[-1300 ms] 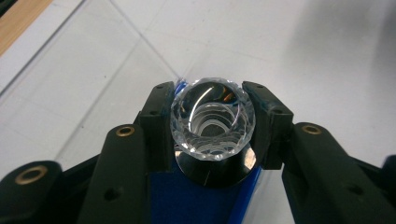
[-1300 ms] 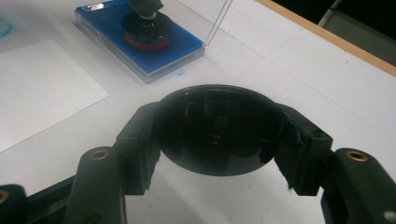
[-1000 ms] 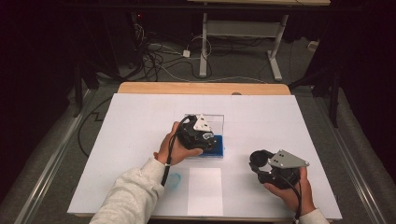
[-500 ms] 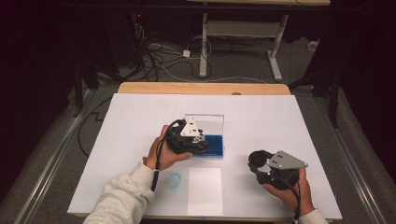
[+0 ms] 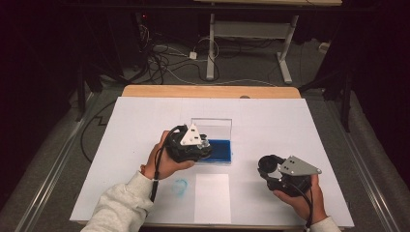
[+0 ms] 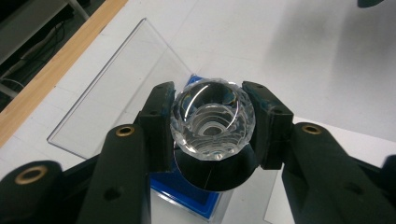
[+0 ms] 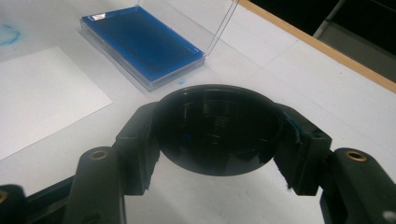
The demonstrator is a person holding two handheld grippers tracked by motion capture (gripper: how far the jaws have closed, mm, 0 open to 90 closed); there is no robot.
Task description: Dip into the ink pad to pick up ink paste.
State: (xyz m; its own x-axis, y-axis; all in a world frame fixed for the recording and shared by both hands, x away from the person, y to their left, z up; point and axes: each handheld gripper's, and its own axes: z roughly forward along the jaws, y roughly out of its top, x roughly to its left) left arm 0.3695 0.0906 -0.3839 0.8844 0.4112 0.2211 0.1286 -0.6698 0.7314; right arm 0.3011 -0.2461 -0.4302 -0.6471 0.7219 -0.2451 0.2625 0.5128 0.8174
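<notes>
My left gripper [image 5: 199, 148] is shut on a round stamp with a clear faceted knob [image 6: 212, 119] and a black base [image 6: 210, 175]. It hovers over the left end of the blue ink pad [image 5: 220, 150], which lies in a clear case with its lid [image 5: 212, 127] standing open. In the left gripper view the pad [image 6: 189, 198] shows just below the stamp. My right gripper [image 5: 269, 167] rests near the front right of the table, shut on a round black cap [image 7: 215, 135]. From there the ink pad [image 7: 140, 44] lies ahead to the left.
A white sheet of paper [image 5: 212, 197] lies at the front middle, with a blue ink smudge [image 5: 180, 186] on the white tabletop [image 5: 300, 121] to its left. A wooden edge [image 5: 208, 92] runs along the far side. Cables and desk legs lie on the floor beyond.
My left gripper has shifted left and lifted slightly with the stamp, uncovering more of the blue pad. The right gripper has stayed put.
</notes>
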